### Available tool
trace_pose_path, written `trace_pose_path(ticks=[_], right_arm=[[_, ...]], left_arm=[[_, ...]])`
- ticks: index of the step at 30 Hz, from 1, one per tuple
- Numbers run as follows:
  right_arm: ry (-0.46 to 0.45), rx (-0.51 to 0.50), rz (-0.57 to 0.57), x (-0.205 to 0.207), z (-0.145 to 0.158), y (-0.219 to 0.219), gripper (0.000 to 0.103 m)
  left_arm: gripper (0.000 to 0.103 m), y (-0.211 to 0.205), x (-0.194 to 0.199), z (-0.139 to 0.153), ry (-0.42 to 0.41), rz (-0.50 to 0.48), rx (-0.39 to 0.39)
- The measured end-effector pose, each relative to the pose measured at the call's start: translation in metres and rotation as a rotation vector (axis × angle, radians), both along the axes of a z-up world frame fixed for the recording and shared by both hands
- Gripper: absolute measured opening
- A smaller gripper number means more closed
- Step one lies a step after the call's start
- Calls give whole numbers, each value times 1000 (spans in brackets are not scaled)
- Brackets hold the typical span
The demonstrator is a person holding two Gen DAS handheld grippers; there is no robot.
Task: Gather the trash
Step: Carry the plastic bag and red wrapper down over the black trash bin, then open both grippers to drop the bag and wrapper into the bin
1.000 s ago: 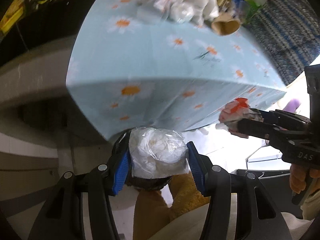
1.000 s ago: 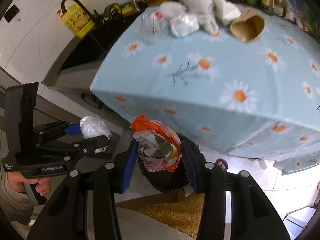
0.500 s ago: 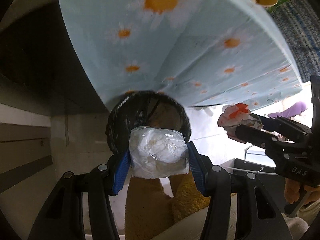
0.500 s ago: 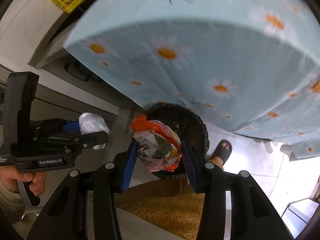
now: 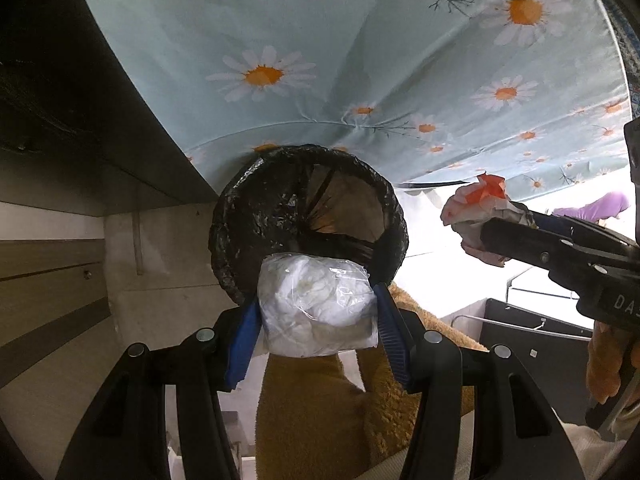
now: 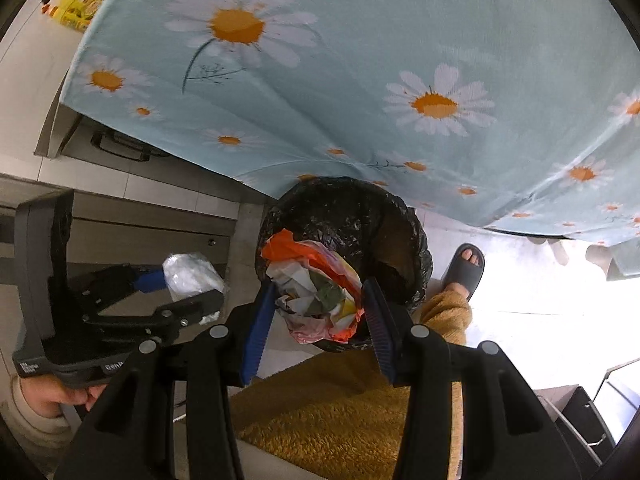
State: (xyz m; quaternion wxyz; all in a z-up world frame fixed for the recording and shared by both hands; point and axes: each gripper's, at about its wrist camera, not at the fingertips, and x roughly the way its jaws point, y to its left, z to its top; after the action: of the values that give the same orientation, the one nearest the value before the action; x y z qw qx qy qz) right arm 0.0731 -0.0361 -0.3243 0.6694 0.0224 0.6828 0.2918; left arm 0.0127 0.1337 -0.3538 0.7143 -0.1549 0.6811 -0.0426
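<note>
My left gripper (image 5: 318,312) is shut on a clear plastic bag of white tissue (image 5: 316,306), held just before the near rim of a bin lined with a black bag (image 5: 240,216). It also shows in the right wrist view (image 6: 192,276). My right gripper (image 6: 318,300) is shut on a crumpled orange and white plastic bag of scraps (image 6: 316,288), over the near rim of the same bin (image 6: 344,204). That bundle shows in the left wrist view (image 5: 480,208), to the right of the bin.
The blue daisy tablecloth (image 5: 360,60) hangs over the table edge just above and behind the bin. A dark cabinet (image 5: 60,120) stands to the left. My leg in yellow fleece (image 6: 340,412) and a foot in a grey slipper (image 6: 464,268) are beside the bin.
Both grippers have dropped below the table edge and moved closer to the bin, which now fills more of both views. Each still holds its bundle.
</note>
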Motion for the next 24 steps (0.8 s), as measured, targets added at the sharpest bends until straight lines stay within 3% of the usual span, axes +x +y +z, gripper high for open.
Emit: trace_pose_path(ticks=[6,8,9,10,24], right_arm=[[6,14,-27,8,-2,0,48],[20,25,-43,10,0,-1,51],[29,35,-56,11,-1,-4,57],[34,40,-63,13,0,-5,61],[21,45,-115,18,13,-20,63]], left_arm=[[54,-3,6,1,11,14,-16],[63,-2,9,2,15,26,-11],[75,-1,10,2,16,35,-10],[80,0,10,3,14,42,-9],[80,3,15,11,6,47,-5]])
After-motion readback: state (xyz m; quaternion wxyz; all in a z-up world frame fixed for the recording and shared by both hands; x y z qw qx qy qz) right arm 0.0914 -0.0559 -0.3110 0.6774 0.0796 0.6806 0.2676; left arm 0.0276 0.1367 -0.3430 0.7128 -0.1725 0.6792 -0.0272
